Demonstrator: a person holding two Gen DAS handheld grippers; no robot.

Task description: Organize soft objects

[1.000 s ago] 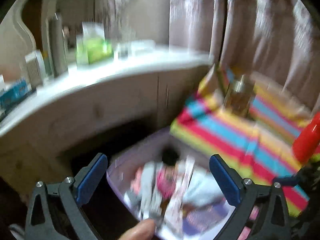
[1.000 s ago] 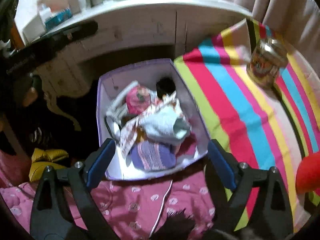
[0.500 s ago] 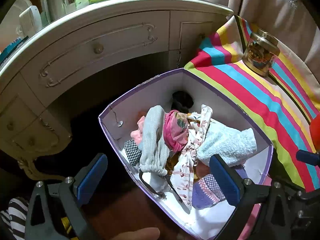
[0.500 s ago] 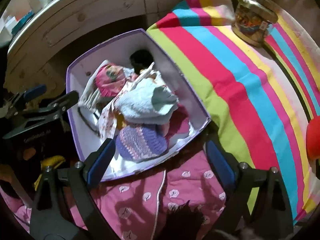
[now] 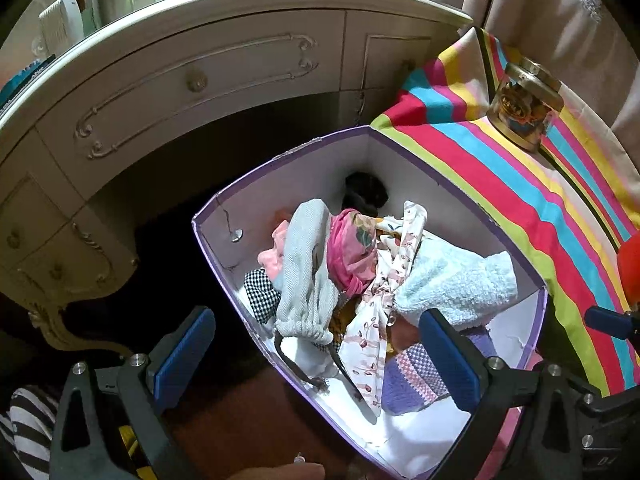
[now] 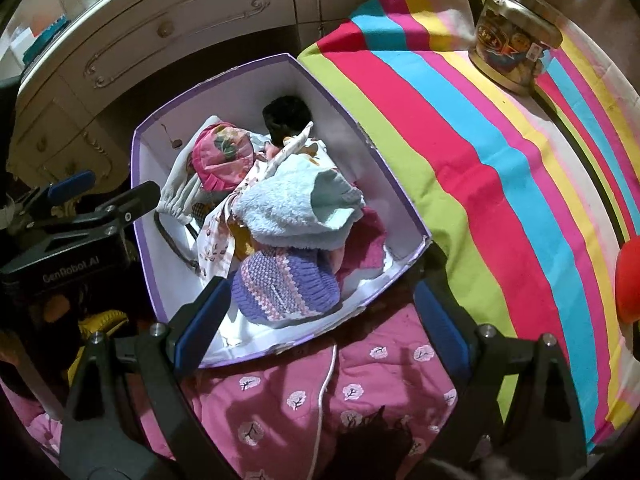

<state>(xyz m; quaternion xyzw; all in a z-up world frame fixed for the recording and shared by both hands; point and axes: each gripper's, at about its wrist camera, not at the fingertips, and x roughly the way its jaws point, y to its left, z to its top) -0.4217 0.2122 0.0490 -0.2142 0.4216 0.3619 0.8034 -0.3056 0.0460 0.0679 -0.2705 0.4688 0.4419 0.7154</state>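
Note:
A purple-rimmed white box [image 5: 280, 156] [image 6: 256, 66] holds a heap of soft things: a grey knit piece [image 5: 306, 272], a pink floral cloth [image 5: 354, 250] [image 6: 222, 152], a light blue towel [image 5: 456, 284] [image 6: 292, 204], a purple crocheted piece [image 6: 284, 286] [image 5: 412, 376], a white floral strip [image 5: 376, 320] and a dark item [image 6: 288, 114] in the far corner. My left gripper [image 5: 316, 360] hovers open over the box's near left side. My right gripper [image 6: 320, 324] is open above the box's near edge. Neither holds anything.
The box sits beside a striped multicolour cloth [image 6: 480, 160] bearing a gold-lidded jar [image 6: 516, 40] [image 5: 524, 108]. A red object [image 6: 628, 284] shows at the right edge. A cream dresser [image 5: 192, 80] stands behind, and pink floral bedding [image 6: 340, 408] with a white cord lies in front.
Both grippers tilted down and moved closer over the box; the views went from the dresser top and curtains to looking into the box. Both stayed open.

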